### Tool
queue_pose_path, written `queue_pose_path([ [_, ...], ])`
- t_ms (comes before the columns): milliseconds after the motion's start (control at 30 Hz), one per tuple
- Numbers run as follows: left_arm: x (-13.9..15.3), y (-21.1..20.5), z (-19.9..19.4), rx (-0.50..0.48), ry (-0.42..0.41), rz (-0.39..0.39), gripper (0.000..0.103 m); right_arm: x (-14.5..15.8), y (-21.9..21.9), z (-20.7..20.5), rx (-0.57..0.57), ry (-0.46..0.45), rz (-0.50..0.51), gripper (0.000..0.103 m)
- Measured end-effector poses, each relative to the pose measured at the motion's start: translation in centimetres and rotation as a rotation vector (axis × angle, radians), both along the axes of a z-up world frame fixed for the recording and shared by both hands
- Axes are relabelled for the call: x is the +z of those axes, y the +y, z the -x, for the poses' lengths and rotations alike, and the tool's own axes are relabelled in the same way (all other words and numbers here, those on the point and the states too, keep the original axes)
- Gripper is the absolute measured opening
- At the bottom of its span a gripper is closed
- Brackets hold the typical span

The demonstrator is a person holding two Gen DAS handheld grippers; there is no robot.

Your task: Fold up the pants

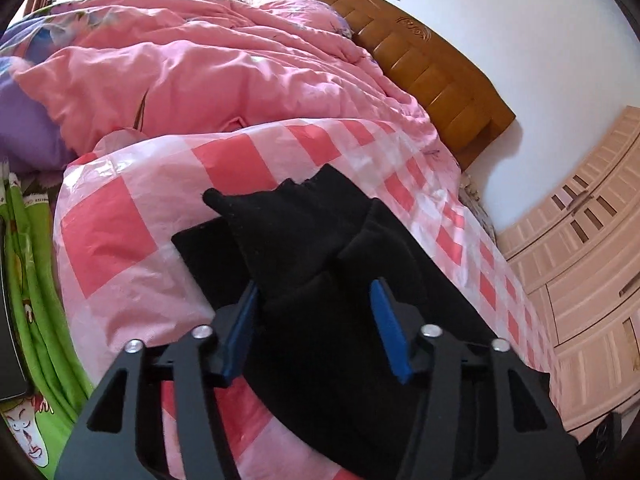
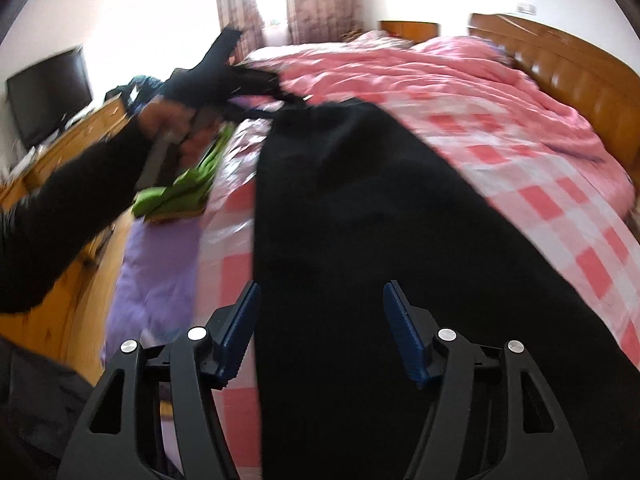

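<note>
On the bed's pink checked sheet (image 1: 120, 236), black pants (image 2: 360, 240) lie between both grippers' spread, released jaws; wooden headboard (image 1: 432, 68) behind.

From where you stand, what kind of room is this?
Most likely a home bedroom. A bed with a rumpled pink quilt and a wooden headboard fills the view, pale wardrobe doors line one wall, and black pants lie on a checked sheet.

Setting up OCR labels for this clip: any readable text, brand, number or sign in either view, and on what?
None readable.
Green printed fabric at the bed's edge: a small strip of characters, too small and distorted to read.
Black pants, pink checked plastic sheet, flat black screen: no text visible.
</note>
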State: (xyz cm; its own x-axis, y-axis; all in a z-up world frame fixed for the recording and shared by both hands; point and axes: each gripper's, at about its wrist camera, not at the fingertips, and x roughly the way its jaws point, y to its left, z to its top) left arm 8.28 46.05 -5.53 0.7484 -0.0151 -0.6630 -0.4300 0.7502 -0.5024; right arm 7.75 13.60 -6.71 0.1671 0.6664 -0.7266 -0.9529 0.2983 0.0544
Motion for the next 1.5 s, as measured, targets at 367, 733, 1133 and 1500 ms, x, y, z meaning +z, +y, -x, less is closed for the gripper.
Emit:
queue_pose_path([
  [367,-0.7,0.1,-0.5,0.011,0.014,-0.037,0.028,-1.3,1.3,1.7,0.054,-0.067,0.095,0.047],
  [733,2.3,-1.8,-0.4,0.012,-0.019,-0.159,0.016,-1.1,1.2,2.3,0.035,-0.174,0.109,0.009],
  [1133,3.9,-1.9,0.4,0.003,-0.027,-0.149,0.016,2.1,-0.8,1.8,0.017,-0.118,0.003,0.008],
  [1500,-1.0,0.1,1.0,-0.005,0.051,-0.112,0.047,-1.3,1.2,3.2,0.053,-0.093,0.108,0.014],
])
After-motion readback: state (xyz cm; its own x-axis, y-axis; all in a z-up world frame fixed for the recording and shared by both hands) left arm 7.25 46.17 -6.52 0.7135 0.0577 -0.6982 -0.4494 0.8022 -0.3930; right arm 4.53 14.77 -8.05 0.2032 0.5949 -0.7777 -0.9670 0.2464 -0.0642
